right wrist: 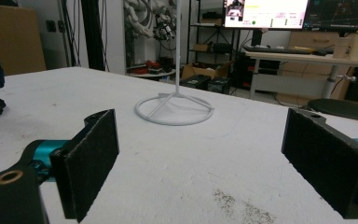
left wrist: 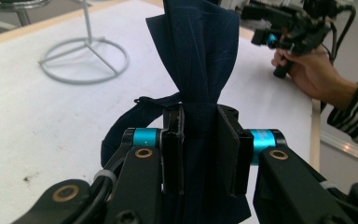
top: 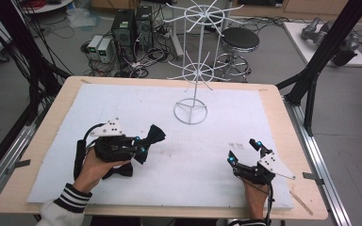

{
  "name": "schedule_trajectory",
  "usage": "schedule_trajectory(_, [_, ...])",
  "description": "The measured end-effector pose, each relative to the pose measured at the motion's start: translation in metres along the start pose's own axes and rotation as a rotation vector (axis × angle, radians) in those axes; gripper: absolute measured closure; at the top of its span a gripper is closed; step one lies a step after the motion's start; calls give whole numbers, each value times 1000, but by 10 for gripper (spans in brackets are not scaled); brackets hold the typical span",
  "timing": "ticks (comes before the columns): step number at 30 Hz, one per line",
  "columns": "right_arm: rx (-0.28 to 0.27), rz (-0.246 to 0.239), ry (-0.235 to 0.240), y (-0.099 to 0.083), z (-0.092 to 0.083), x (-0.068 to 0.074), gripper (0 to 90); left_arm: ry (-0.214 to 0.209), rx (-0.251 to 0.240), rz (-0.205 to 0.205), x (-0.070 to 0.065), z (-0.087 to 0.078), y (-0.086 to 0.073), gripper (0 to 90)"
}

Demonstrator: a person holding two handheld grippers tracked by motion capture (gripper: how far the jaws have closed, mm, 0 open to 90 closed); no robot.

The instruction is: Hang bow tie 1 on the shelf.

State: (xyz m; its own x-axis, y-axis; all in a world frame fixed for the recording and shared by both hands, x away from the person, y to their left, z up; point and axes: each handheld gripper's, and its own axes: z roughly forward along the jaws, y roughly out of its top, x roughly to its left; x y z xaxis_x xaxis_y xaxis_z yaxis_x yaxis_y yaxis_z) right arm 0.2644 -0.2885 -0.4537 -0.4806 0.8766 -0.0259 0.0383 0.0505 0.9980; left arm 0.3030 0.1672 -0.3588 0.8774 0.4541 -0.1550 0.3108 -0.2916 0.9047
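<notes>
Here your left gripper pinches a dark navy fabric bow tie at its knot, lifted off the white foam-covered table; the left gripper view shows the folds. Your right gripper rests wide apart, facing the white wire rack.

– Where's the rack?
– Standing at the far middle of the surface.
– And the bow tie?
– Near left, in the left gripper; the right gripper sits near right.
</notes>
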Motion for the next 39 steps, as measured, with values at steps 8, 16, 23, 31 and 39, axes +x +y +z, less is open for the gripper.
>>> schedule_trajectory(8, [0,-1,-1,0,0,0,104,3,-56,1,11,-6,10,726])
schedule_trajectory(16, [0,-1,0,0,0,0,104,-6,-108,21,27,-15,20,727])
schedule_trajectory(23, [2,0,1,0,0,0,104,3,-126,24,43,-24,35,727])
schedule_trajectory(31, [7,0,0,0,0,1,104,26,-133,24,59,-28,46,726])
schedule_trajectory(39, [6,-5,-2,0,0,1,104,26,-148,42,71,-28,56,727])
